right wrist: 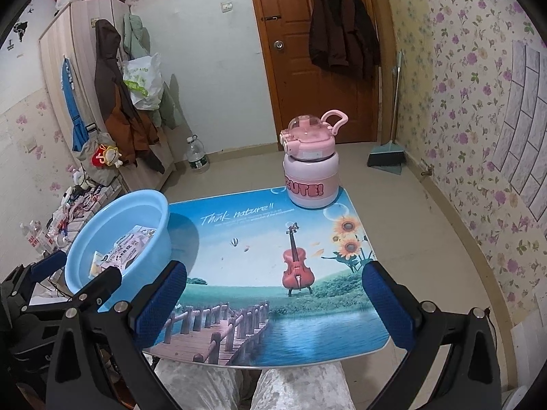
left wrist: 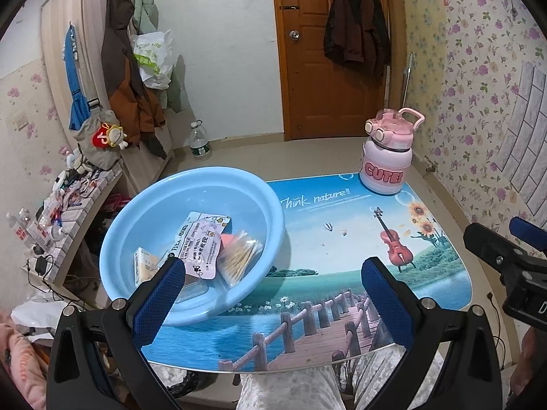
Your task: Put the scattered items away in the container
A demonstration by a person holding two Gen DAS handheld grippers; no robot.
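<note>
- The person's knees (right wrist: 246,389) in pale, patterned trousers sit at 6 o'clock, tucked under the near edge of the table.
- The left gripper (left wrist: 273,294) is wide open. Its two blue fingers are far apart and hold nothing. Its left fingertip (left wrist: 167,280) shows in front of the near rim of the basin.
- The right gripper (right wrist: 273,294) is wide open too, and it holds nothing. It hangs over the near part of the table.
- The table (right wrist: 239,239) has a bright picture on top: a wooden bridge, blue water, a red violin and sunflowers.
- The light blue basin (left wrist: 246,191) sits at the left edge of the table, at about 9 o'clock from the table's middle.
- Inside the basin lie the tidied things: a white snack packet (left wrist: 200,249) with printed writing, a clear bag of cotton swabs (left wrist: 239,256) just to its right, a small yellow pack (left wrist: 145,266) to its left, and a bit of something pink (left wrist: 230,241) under the packet.
- A pink bottle (right wrist: 309,167) that says "CUTE!" stands upright at the far right corner of the table, at about 1 o'clock.
- Farther back, a clear water bottle (right wrist: 197,153) stands on the floor at 11 o'clock.
- A brown wooden door (right wrist: 297,68) is at 12 o'clock, with a dark coat (right wrist: 342,30) hanging on it.
</note>
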